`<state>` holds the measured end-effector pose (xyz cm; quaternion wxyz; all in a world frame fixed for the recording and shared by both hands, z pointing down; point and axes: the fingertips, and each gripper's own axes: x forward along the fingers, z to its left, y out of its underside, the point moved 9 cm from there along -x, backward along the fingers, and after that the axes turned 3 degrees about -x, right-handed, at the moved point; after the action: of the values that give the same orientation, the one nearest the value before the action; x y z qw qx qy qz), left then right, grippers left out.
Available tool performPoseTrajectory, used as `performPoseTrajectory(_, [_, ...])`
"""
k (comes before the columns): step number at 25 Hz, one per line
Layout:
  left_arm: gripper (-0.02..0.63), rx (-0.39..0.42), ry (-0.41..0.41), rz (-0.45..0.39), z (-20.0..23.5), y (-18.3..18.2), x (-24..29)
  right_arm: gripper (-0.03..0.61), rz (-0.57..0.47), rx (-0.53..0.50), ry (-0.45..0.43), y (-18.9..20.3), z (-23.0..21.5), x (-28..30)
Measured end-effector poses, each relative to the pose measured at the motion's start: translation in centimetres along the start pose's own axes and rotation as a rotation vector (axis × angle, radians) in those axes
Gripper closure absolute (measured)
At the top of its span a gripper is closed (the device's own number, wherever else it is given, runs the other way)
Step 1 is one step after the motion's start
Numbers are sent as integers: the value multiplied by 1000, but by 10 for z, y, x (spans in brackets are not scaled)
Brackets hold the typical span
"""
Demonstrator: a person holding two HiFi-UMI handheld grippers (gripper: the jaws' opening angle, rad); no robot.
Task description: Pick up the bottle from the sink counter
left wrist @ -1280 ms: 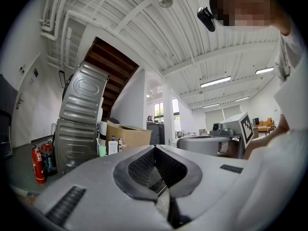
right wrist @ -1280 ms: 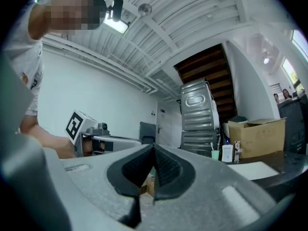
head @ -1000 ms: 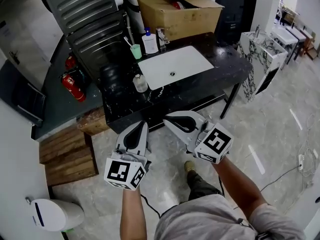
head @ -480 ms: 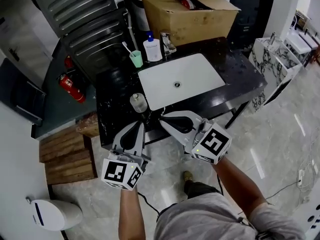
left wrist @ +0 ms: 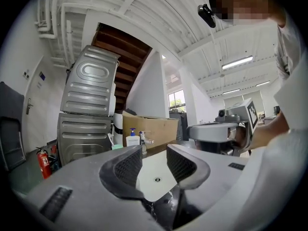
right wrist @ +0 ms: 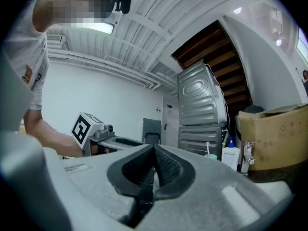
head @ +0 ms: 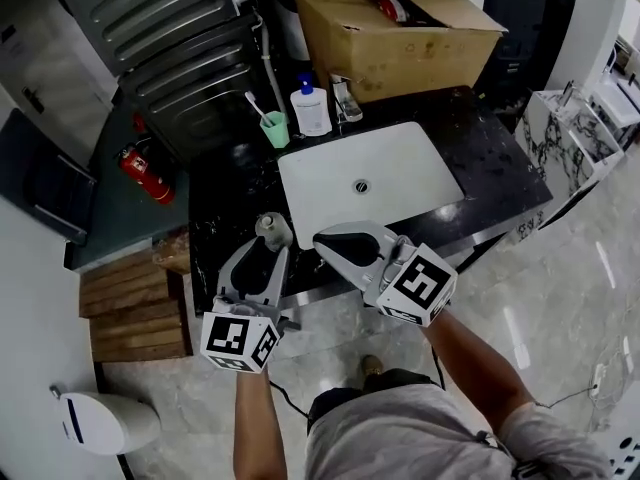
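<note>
A small clear bottle (head: 272, 230) with a grey cap stands near the front left corner of the black sink counter (head: 490, 158). My left gripper (head: 262, 252) hovers just in front of it, over the counter's front edge. Its jaws are opening with nothing between them; in the left gripper view (left wrist: 154, 163) only the white basin (left wrist: 156, 177) shows through the gap, and the bottle is hidden. My right gripper (head: 325, 243) is shut and empty, to the right of the bottle, over the basin's (head: 370, 178) front edge. In the right gripper view its pads (right wrist: 154, 170) meet.
At the counter's back stand a white pump bottle (head: 310, 111), a green cup with a toothbrush (head: 274, 128) and a faucet (head: 345, 96). Behind them is a cardboard box (head: 400, 28). A metal machine (head: 170, 48), a fire extinguisher (head: 140, 168) and wooden pallets (head: 135, 308) are at the left.
Both grippers have moved forward up to the counter's front edge, and the left one now sits close to the small bottle. The left jaws have parted from shut.
</note>
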<state>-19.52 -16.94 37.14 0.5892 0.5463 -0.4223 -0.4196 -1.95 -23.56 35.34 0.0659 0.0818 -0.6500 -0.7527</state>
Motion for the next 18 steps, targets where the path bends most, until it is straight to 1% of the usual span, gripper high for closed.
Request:
performPoseTrajectory(3, [390,15,-11,36,9,5,13,578,-2,10,-9,5,-11,7])
performPoseTrajectory(7, [325,39,-16,92,24,13,30,578,-2,19,-12,9,-23,15])
performPoseTrajectory(12, [272,43,-8,169,42,25,49,578,9,30,0,14,-34,21])
performPoseTrajectory(18, [252,54,17,291,61,45,68,578,26,40,24,17,-43,30])
